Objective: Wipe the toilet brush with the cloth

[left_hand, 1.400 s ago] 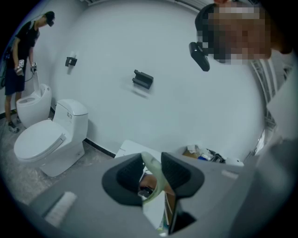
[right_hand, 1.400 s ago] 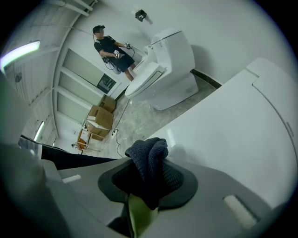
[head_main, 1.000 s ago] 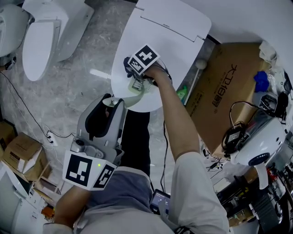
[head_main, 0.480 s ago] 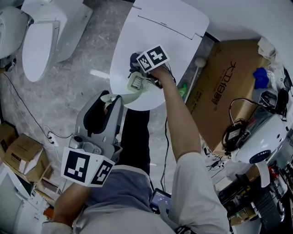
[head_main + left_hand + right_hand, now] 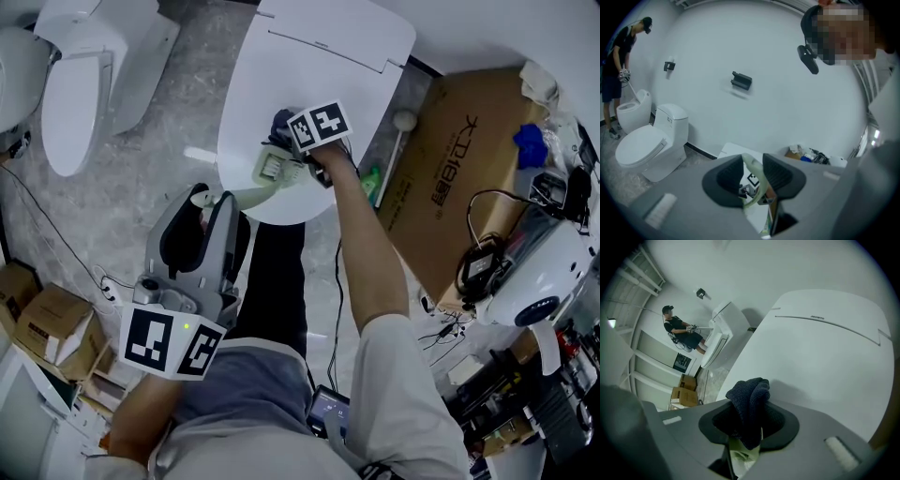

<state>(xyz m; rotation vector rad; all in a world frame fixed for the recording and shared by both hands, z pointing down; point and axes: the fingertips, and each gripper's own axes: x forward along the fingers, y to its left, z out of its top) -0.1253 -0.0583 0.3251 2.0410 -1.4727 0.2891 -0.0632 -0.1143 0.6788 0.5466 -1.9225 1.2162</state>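
A pale green toilet brush (image 5: 267, 173) lies slanted over the front rim of the closed white toilet (image 5: 319, 66). At the lower left my left gripper (image 5: 208, 211) is shut on its handle end, which shows as a pale strip between the jaws (image 5: 752, 171). My right gripper (image 5: 283, 142), with its marker cube on top, is shut on a dark blue cloth (image 5: 281, 125) and sits right over the brush head. In the right gripper view the cloth (image 5: 750, 406) bulges out of the right gripper (image 5: 750, 425), with the green brush (image 5: 740, 458) just below it.
A second white toilet (image 5: 80, 84) stands at the upper left. To the right lie a flat cardboard box (image 5: 459, 178), a white stick with a ball end (image 5: 398, 145), a green bottle (image 5: 373, 187) and a white device with cables (image 5: 534, 281). Cartons (image 5: 47, 323) sit at the left. A person (image 5: 682, 331) stands far off.
The right gripper with the cloth has shifted slightly to the right and turned over the brush head. The left gripper still holds the handle, a little lower in the picture.
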